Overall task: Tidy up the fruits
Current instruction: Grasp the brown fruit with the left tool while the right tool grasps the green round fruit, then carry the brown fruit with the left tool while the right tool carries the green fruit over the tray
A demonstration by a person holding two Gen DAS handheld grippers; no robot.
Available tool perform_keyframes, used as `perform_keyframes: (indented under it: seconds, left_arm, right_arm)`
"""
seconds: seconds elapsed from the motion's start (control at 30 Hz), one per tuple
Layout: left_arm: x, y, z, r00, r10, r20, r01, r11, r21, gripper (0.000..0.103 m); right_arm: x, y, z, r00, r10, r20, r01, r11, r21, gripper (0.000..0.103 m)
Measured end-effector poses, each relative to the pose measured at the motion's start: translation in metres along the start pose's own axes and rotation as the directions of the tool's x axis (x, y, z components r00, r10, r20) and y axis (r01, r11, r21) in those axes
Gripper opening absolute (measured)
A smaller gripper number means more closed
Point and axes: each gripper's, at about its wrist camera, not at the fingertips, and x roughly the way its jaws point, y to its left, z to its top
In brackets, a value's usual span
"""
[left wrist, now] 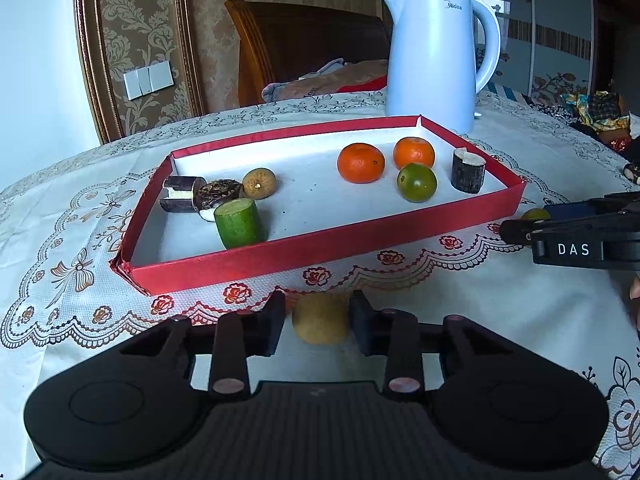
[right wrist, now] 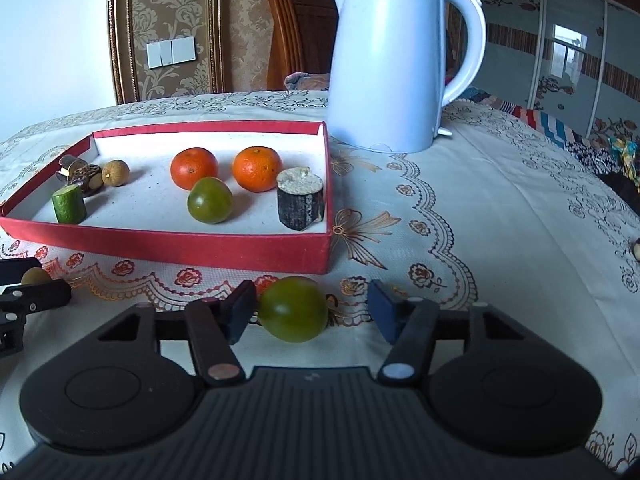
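Yellow-brown fruit (left wrist: 320, 324) is sitting on the tablecloth (left wrist: 480, 308) between my left gripper (left wrist: 318, 322) pads, jaws apart and unclenched; I'm centring before squeezing. Right view: my right gripper (right wrist: 312, 312) is spread wide around a green tangerine (right wrist: 293, 309), just before the red tray (right wrist: 168, 248).

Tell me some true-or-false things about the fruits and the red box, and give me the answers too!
1. Two orange tangerines sit in the red box. True.
2. The kettle is black. False: it is white.
3. The right gripper has a green fruit between its fingers, on the tablecloth outside the box. True.
4. The left gripper is around a banana. False: a small tan round fruit sits between its fingers.
5. The box is empty. False: several fruits lie inside.
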Motion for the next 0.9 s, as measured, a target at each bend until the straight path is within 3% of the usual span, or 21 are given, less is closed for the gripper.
perform_keyframes:
  seconds: [0.03,0.07,0.53,0.9]
  left_arm:
    - [-0.001,0.000,0.000,1.000,0.002,0.003,-0.002,1.000,0.001,0.030]
    - [-0.001,0.000,0.000,1.000,0.004,0.004,-0.004,1.000,0.003,0.030]
    - [-0.006,0.005,0.001,0.999,0.000,0.034,0.000,1.000,-0.024,0.030]
    - [-0.017,0.016,0.005,0.995,-0.011,0.103,0.020,0.996,-0.085,0.030]
  right_arm:
    - [-0.001,0.000,0.000,1.000,0.015,0.006,-0.016,1.000,0.001,0.037]
    - [-0.001,0.000,0.000,0.999,0.039,0.004,-0.039,0.999,-0.005,0.032]
    - [-0.004,-0.004,-0.002,0.999,0.047,0.021,-0.047,0.999,0.019,0.032]
    - [-0.021,-0.008,-0.003,0.992,0.013,0.126,-0.018,0.999,0.043,0.032]
